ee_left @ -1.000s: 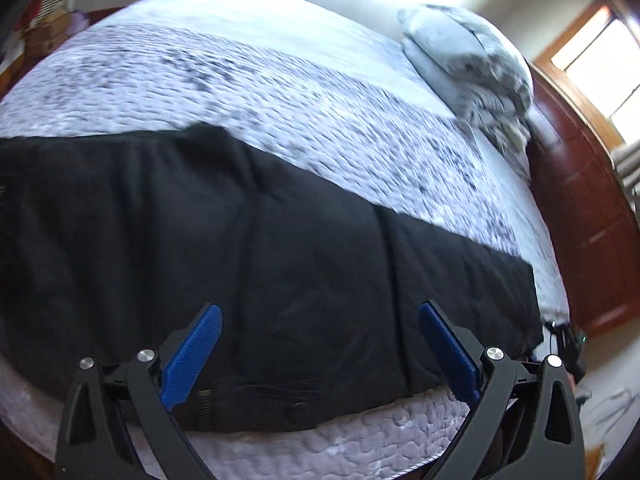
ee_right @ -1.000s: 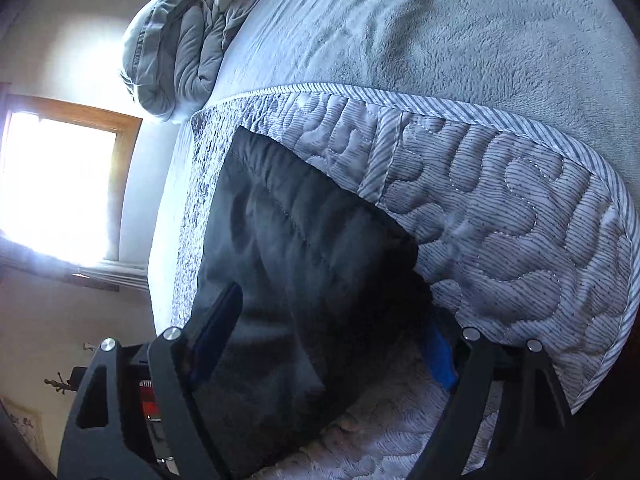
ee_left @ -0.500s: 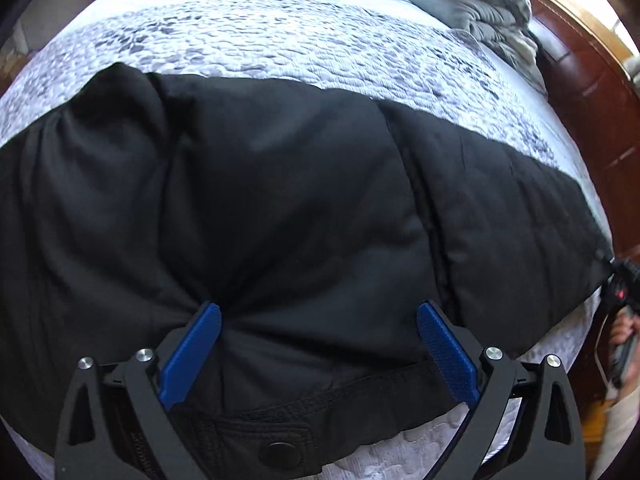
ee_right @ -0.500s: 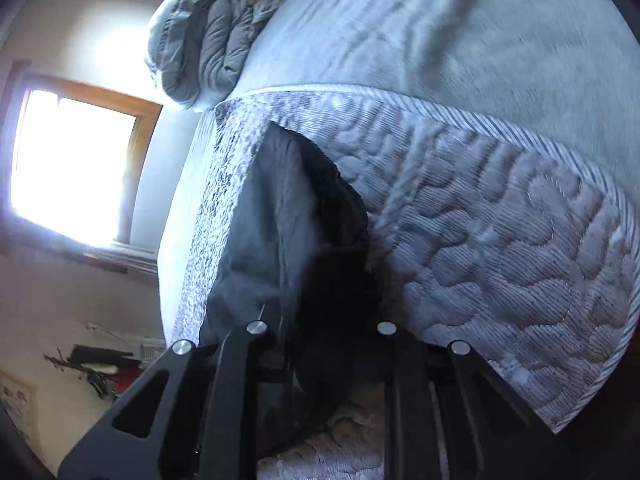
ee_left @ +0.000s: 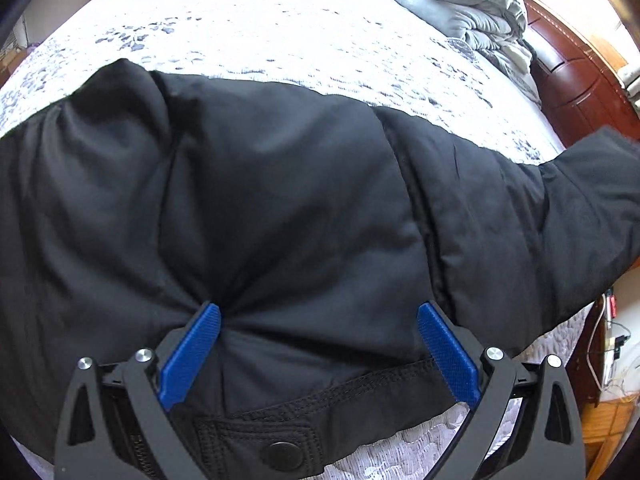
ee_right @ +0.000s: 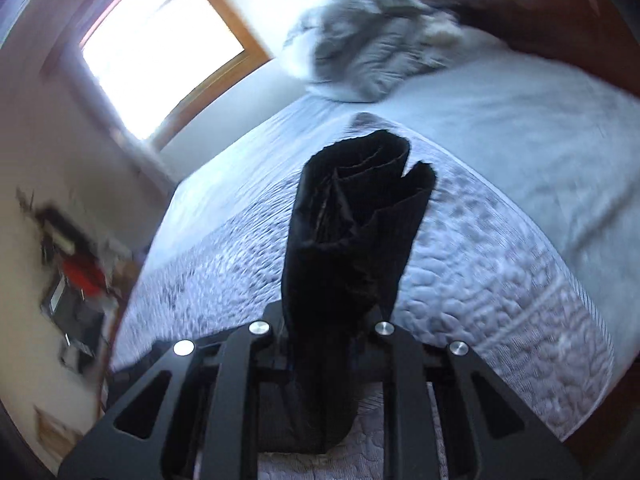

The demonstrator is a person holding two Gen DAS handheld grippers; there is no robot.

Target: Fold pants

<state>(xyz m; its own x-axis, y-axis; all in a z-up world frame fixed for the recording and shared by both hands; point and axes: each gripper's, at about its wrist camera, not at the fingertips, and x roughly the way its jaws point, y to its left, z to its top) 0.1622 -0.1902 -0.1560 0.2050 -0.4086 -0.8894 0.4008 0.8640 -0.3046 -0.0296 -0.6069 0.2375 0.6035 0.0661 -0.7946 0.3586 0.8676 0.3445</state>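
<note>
— Stretching left to right across the frame, the black pants [ee_left: 280, 208] lie on the quilt [ee_left: 280, 40], waistband low between the spread left gripper [ee_left: 318, 354].
— And the right gripper [ee_right: 320, 328] is clamped on a bunched leg end pointing up-frame.

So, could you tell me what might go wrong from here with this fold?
The right gripper pinches only a bunched leg end of the black pants, so fabric may slip out. The left gripper stands open on the waist near the snap button, so the waist may drag across the quilt.
</note>
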